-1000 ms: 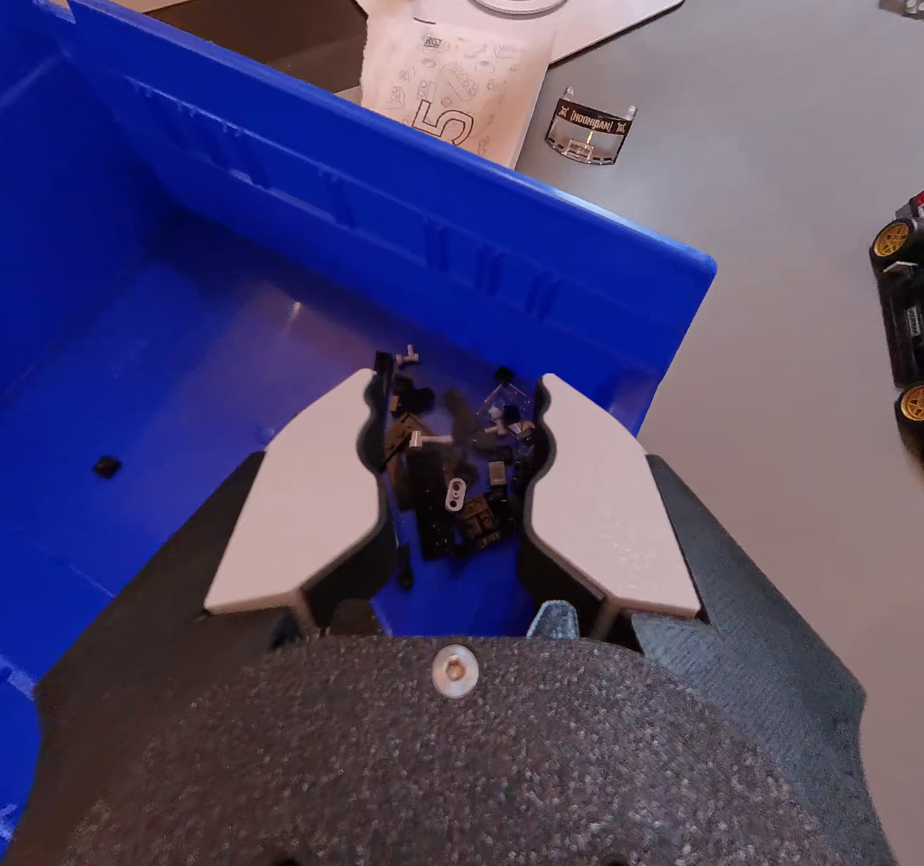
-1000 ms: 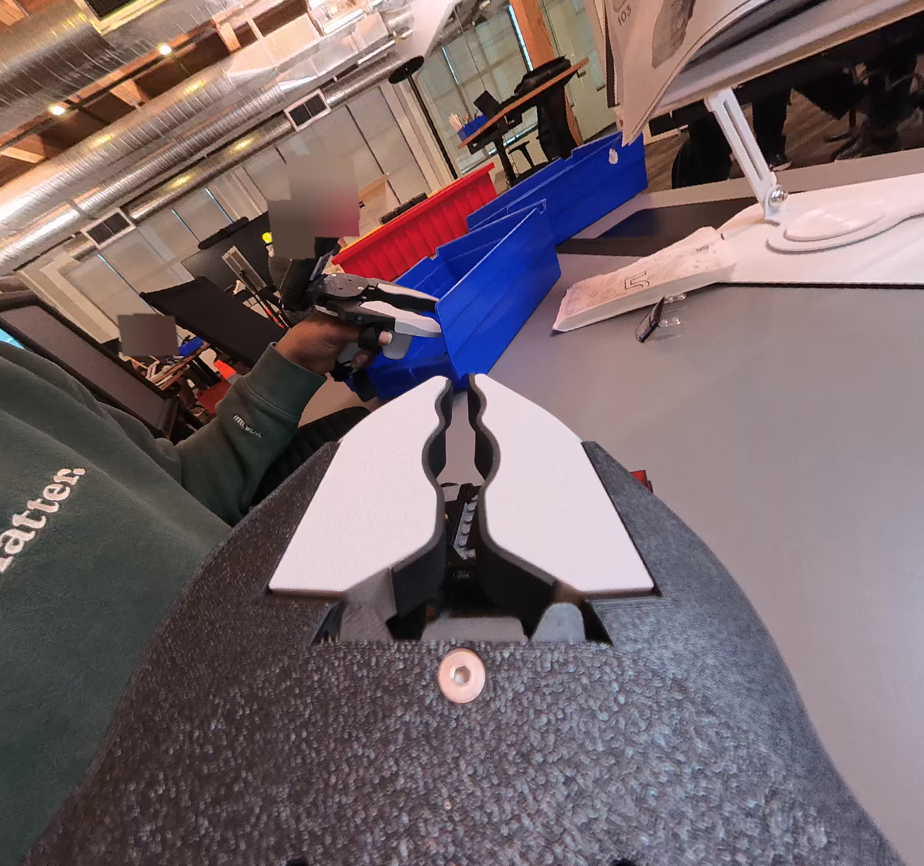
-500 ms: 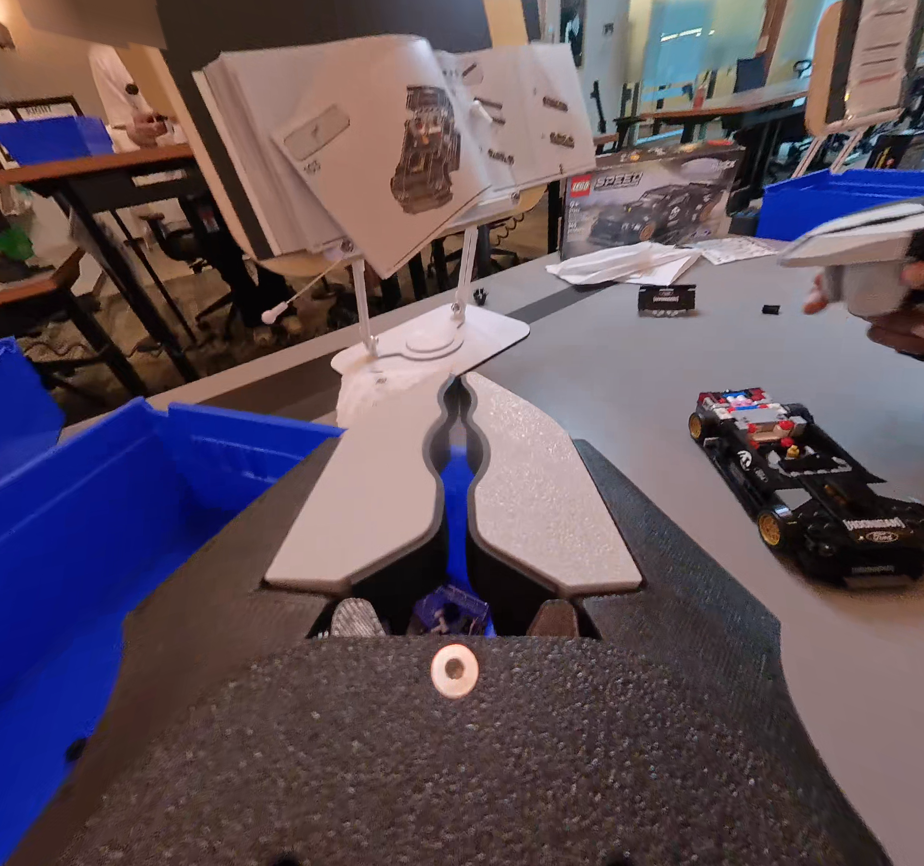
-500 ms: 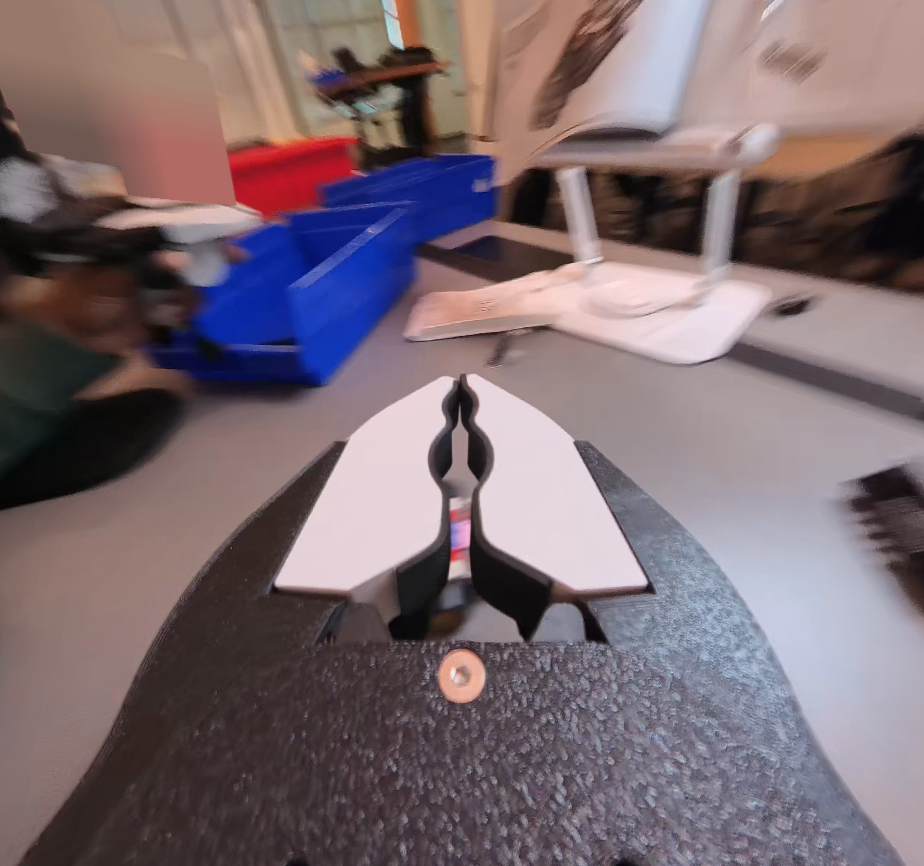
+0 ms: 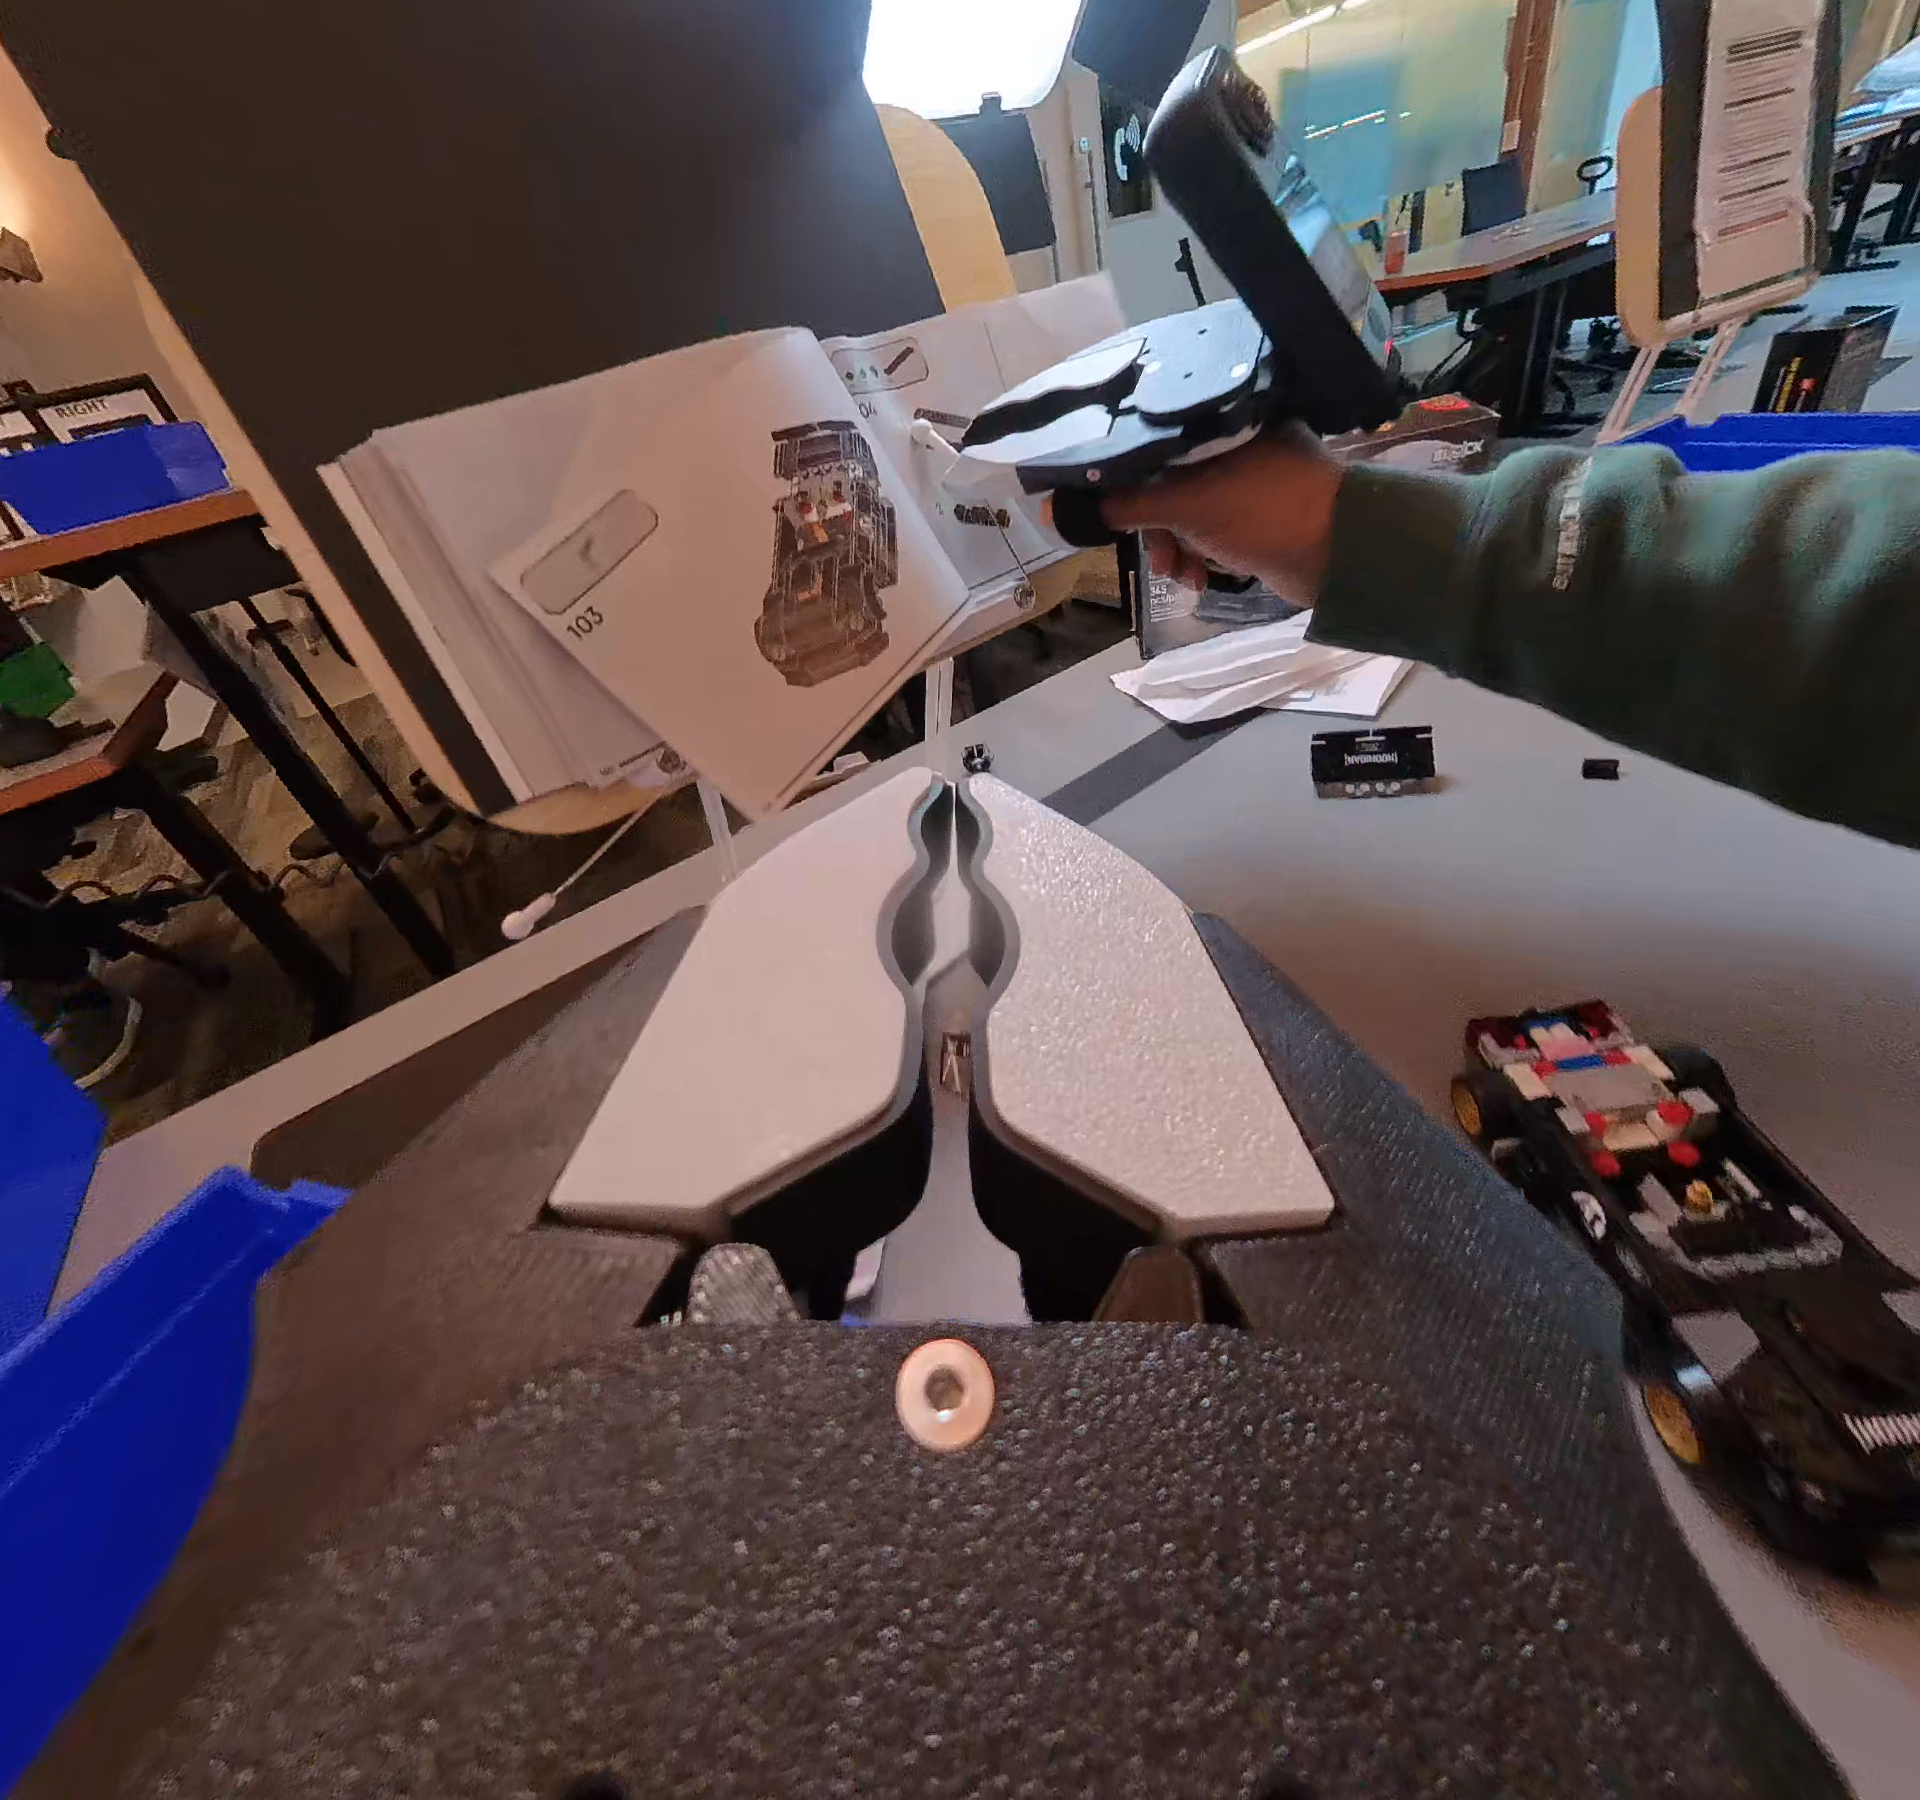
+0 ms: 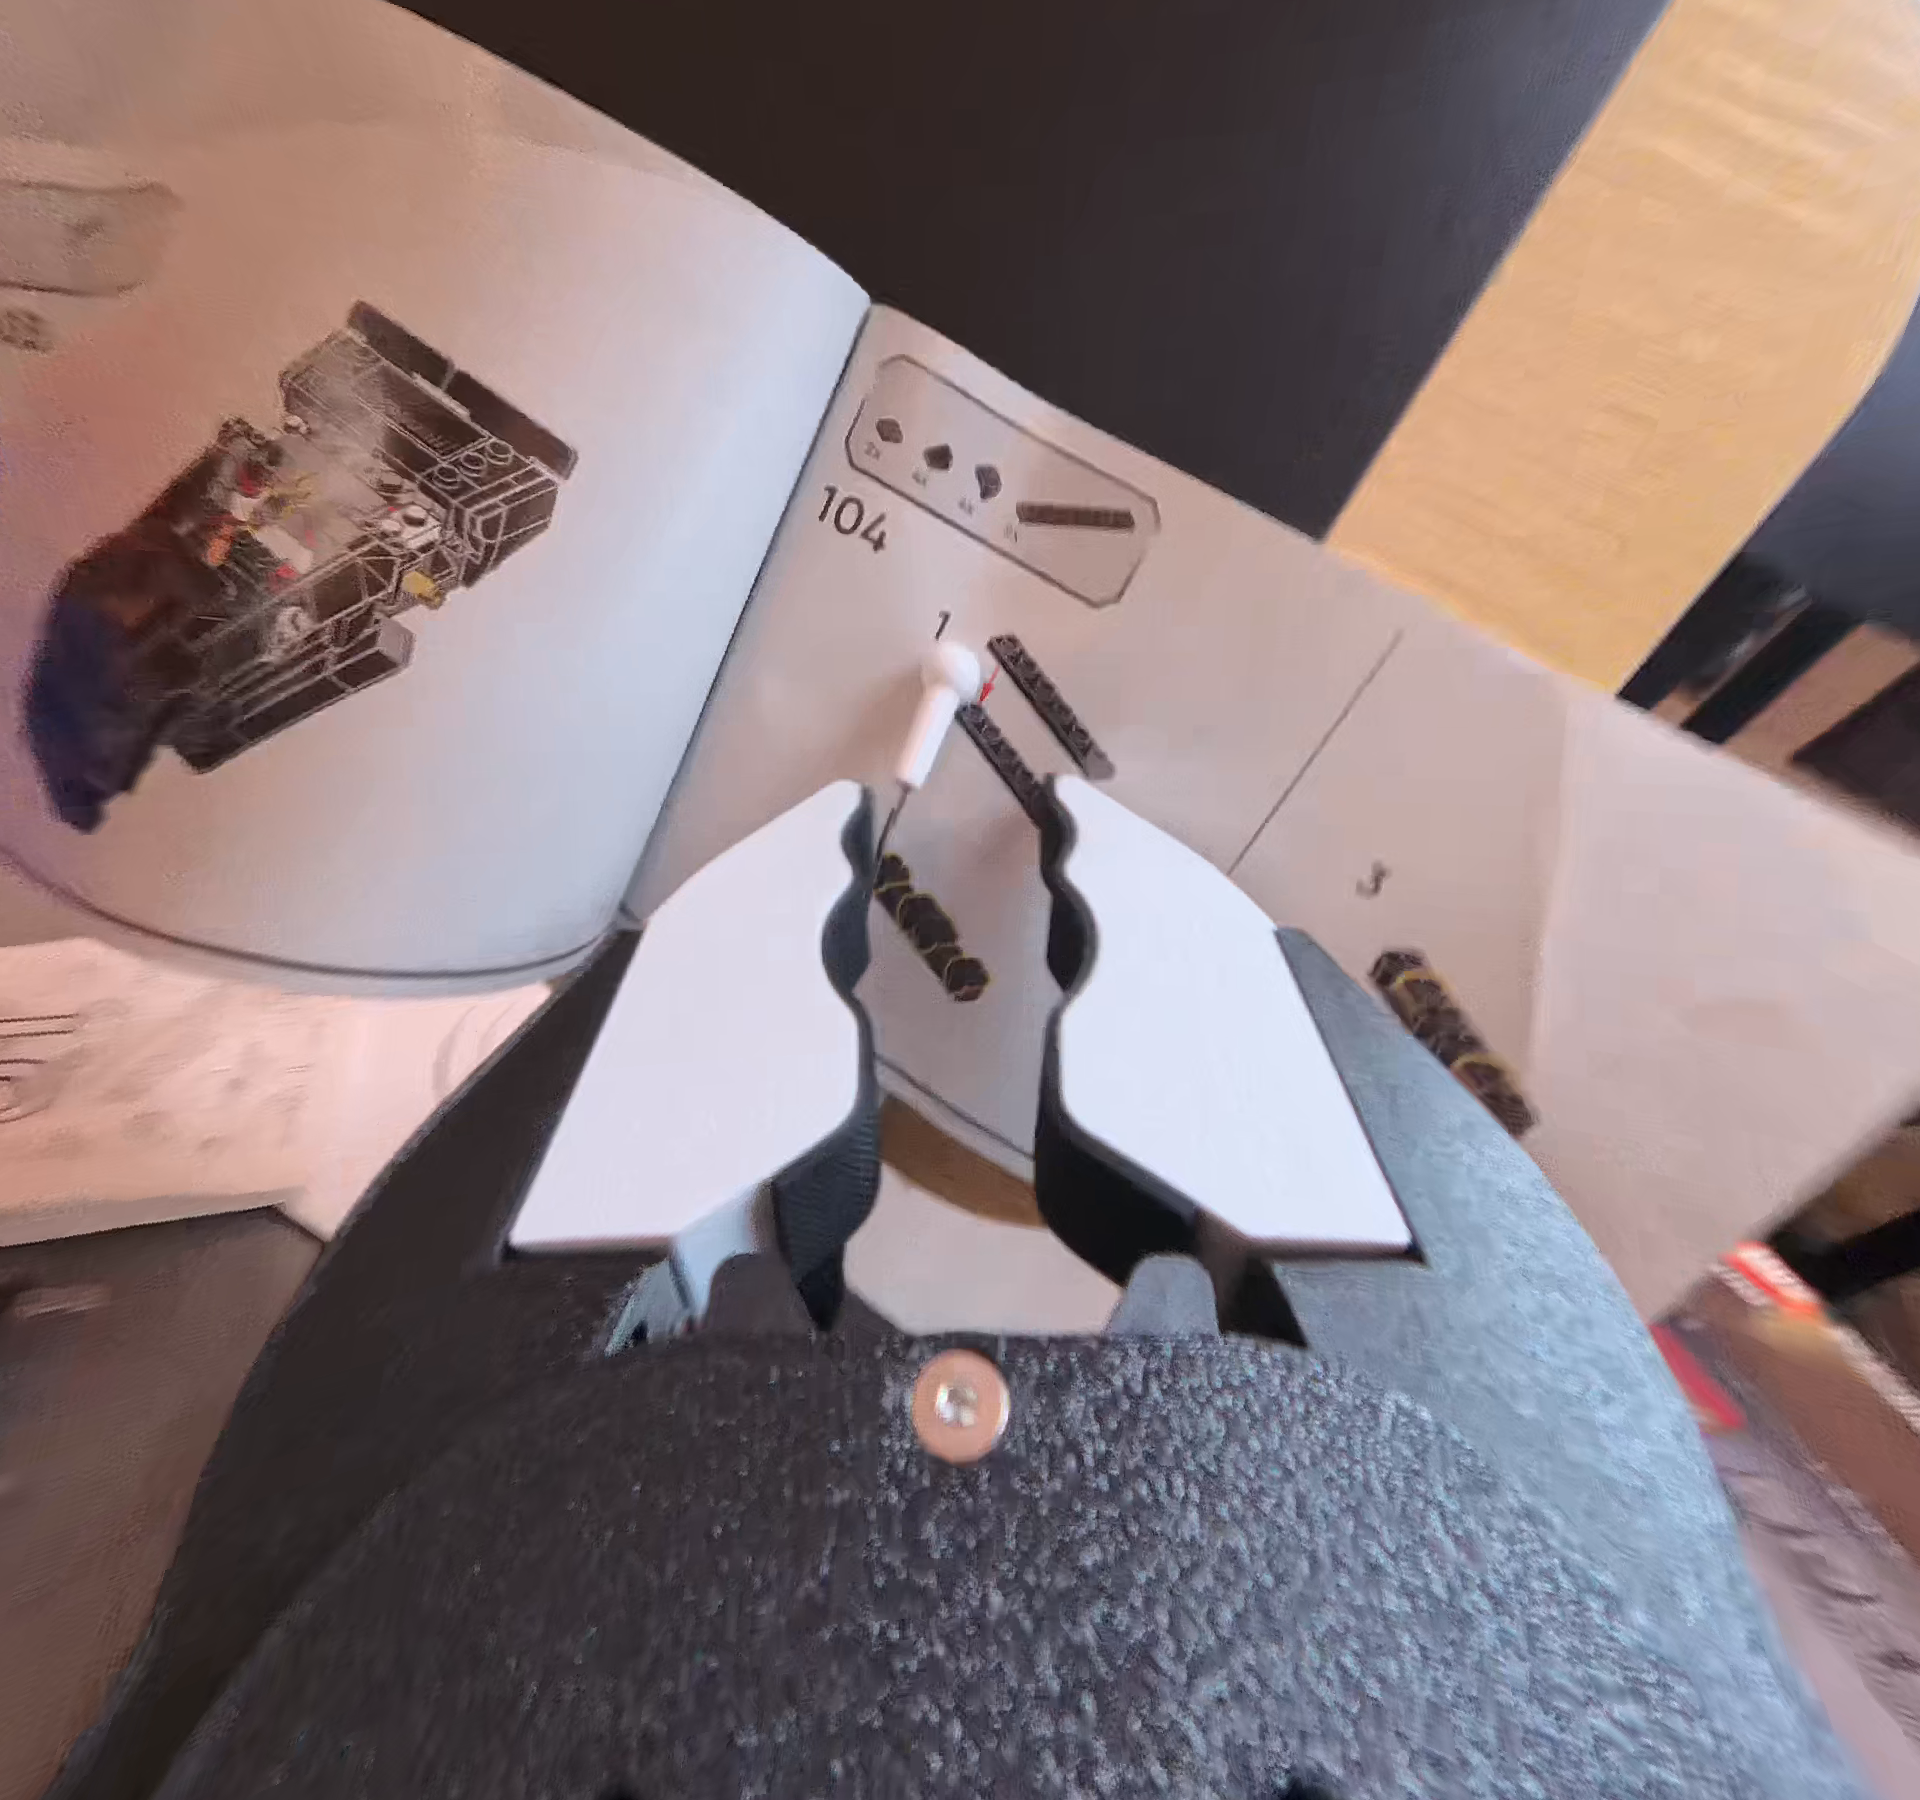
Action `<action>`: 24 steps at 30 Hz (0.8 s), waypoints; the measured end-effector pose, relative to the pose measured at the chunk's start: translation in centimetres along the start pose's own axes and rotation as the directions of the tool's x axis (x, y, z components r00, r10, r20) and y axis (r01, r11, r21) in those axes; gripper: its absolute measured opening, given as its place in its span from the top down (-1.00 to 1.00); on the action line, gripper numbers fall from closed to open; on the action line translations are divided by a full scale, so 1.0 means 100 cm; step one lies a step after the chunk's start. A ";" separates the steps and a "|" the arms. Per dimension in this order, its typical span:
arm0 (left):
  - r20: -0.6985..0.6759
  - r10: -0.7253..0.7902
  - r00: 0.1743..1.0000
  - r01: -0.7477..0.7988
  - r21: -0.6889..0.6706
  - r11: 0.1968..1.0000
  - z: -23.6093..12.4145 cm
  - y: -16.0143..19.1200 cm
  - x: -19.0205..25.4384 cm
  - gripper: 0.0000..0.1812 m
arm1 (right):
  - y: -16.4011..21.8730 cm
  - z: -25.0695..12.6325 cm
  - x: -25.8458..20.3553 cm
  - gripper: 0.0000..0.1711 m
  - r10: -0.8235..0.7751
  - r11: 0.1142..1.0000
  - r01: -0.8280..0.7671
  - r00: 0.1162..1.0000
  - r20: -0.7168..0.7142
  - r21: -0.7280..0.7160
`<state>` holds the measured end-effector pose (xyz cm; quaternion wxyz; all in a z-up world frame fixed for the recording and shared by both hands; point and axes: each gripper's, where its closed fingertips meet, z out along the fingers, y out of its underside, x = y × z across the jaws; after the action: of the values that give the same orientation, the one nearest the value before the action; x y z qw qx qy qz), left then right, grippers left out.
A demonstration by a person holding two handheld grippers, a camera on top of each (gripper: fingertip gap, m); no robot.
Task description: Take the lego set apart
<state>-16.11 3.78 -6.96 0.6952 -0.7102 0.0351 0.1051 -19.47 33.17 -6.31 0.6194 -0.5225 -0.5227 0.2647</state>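
White page clip point(image 6: 940, 711) sits just ahead of the parted right tool point(image 6: 951, 794), so ease in squarely; left tool point(image 5: 954, 800) idles clenched, empty.

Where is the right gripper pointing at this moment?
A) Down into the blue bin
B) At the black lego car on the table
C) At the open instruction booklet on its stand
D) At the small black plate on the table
C: in the right wrist view the open right gripper faces the instruction booklet, while the lego car lies apart on the table.
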 end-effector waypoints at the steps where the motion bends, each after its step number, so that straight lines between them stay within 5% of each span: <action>1: -0.001 -0.005 1.000 0.005 -0.001 1.000 0.006 -0.004 0.000 0.99 | -0.002 0.001 0.001 0.71 -0.042 0.999 0.042 0.999 -0.015 0.008; 5: -0.045 -0.128 0.991 0.129 -0.001 0.992 0.036 -0.013 0.009 0.95 | 0.000 -0.009 0.007 0.89 -0.026 0.997 0.029 0.998 -0.056 0.069; 11: -0.080 -0.503 0.860 0.501 -0.044 0.864 0.111 0.008 0.032 0.65 | 0.019 -0.017 0.027 0.88 0.284 0.956 -0.282 0.959 -0.010 0.085; 14: -0.083 -0.747 0.660 0.744 -0.073 0.665 0.145 0.037 0.030 0.51 | 0.030 -0.024 0.032 0.87 0.384 0.918 -0.380 0.923 -0.016 0.112; 17: -0.123 -0.914 0.387 0.922 0.072 0.381 0.160 0.045 -0.005 0.45 | 0.043 -0.030 0.036 0.86 0.480 0.870 -0.475 0.877 -0.011 0.136; 21: -0.096 -0.947 0.306 0.938 0.204 0.282 0.169 0.054 -0.047 0.50 | 0.058 -0.036 0.036 0.86 0.610 0.782 -0.604 0.792 0.009 0.155; 23: -0.164 -0.939 0.304 0.939 0.220 0.265 0.167 0.043 -0.053 0.86 | 0.066 -0.039 0.035 0.85 0.662 0.739 -0.656 0.749 0.020 0.153; 24: -0.149 -0.921 0.359 0.917 0.242 0.317 0.163 0.039 -0.058 0.98 | 0.071 -0.040 0.034 0.85 0.683 0.720 -0.678 0.730 0.028 0.147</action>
<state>-24.14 19.36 -9.79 0.7261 -0.4956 -0.3643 -0.3075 -13.18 36.90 -11.25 0.5231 -0.6345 -0.2646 0.5038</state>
